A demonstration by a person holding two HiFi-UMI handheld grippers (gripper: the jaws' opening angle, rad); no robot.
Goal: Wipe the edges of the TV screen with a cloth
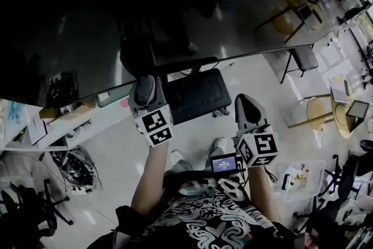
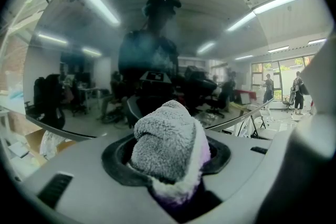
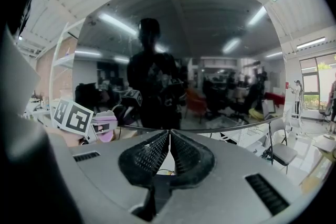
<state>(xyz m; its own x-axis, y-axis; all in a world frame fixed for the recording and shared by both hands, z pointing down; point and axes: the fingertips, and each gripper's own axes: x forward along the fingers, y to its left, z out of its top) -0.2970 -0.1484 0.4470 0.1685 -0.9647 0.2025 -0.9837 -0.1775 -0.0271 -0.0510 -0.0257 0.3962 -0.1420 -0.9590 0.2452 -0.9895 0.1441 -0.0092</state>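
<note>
The big dark TV screen fills the upper head view, and its bottom edge slants up to the right. My left gripper is right at that bottom edge, shut on a fluffy grey cloth with a purple-white underside that bulges out of the jaws. The glossy screen looms just beyond the cloth; whether they touch I cannot tell. My right gripper hangs lower right, below the screen edge, shut and empty; its ribbed pads meet. The screen mirrors the person.
The black TV stand base sits on the floor between the grippers. A cardboard box lies at left. A stool, a round wooden table and a clear bin stand at right.
</note>
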